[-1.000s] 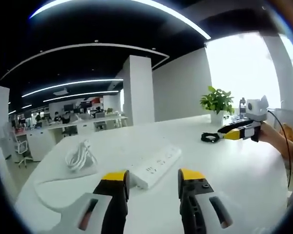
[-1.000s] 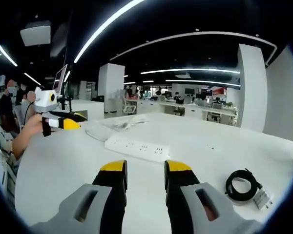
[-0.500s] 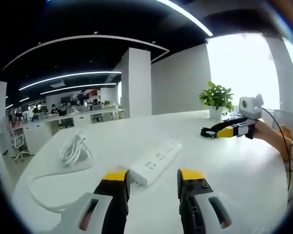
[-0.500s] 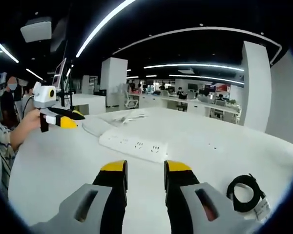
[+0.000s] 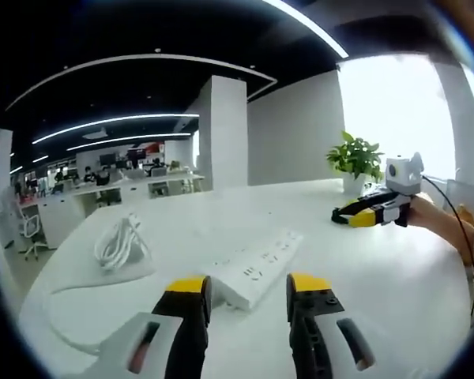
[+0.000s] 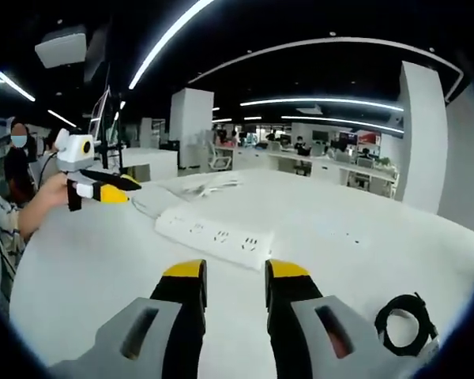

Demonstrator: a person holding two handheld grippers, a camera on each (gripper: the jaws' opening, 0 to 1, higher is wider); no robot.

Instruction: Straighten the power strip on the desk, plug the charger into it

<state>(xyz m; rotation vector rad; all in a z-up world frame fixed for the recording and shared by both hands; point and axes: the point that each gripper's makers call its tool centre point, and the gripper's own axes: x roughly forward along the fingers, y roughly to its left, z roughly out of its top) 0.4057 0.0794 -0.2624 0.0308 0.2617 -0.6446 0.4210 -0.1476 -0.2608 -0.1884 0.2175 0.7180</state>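
Observation:
A white power strip (image 5: 257, 267) lies at an angle on the white desk (image 5: 379, 276), just beyond my left gripper (image 5: 247, 288), which is open and holds nothing. The strip's white cable (image 5: 118, 243) lies coiled to its left. In the right gripper view the strip (image 6: 213, 231) sits just ahead of my right gripper (image 6: 235, 272), also open and holding nothing. The charger (image 6: 403, 322), a coiled black cord with a pale adapter, lies low to the right of it. Each gripper shows in the other's view: the right gripper (image 5: 344, 215) and the left gripper (image 6: 126, 189), each held in a hand.
A potted plant (image 5: 355, 158) stands at the desk's far edge by the bright window. A white pillar (image 5: 223, 134) and rows of office desks with seated people lie beyond. A person's arm (image 6: 31, 209) reaches in over the desk's left side.
Both cameras have shifted a little nearer the strip. In the left gripper view the right gripper now covers the black coil. In the right gripper view the charger sits lower.

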